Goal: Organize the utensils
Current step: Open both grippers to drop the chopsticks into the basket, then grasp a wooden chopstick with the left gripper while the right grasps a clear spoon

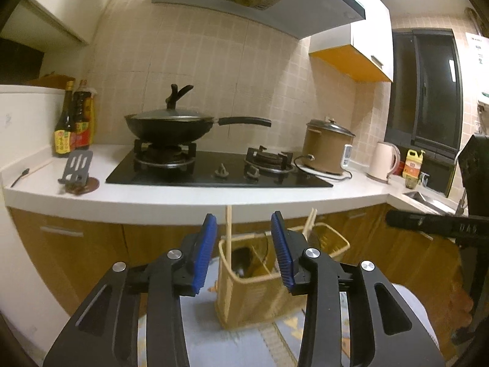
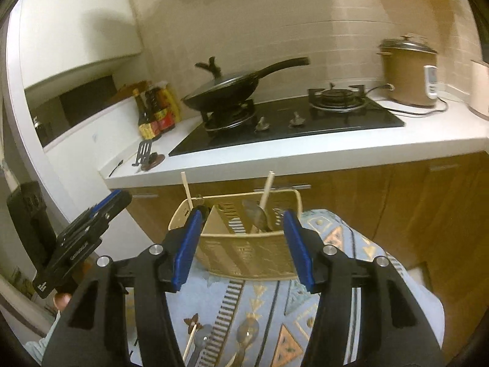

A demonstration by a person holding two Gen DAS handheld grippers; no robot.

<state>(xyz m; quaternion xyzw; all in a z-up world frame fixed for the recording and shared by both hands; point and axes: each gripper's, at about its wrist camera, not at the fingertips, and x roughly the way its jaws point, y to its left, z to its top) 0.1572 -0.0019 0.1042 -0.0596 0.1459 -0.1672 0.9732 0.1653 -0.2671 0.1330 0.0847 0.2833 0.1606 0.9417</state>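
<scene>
On a patterned cloth [image 2: 266, 302] before the stove, both grippers, left [image 1: 244, 250] and right [image 2: 241, 250], hang spread and empty by the basket [image 2: 244, 253]; spoons [image 2: 247, 333] likely come next.

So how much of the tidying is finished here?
Partly done. The basket already holds a spoon and chopsticks. Nothing is in hand: the left gripper and right gripper are both open and empty. Left to sort: two spoons and a chopstick lying on the patterned cloth in front of the basket.
</scene>
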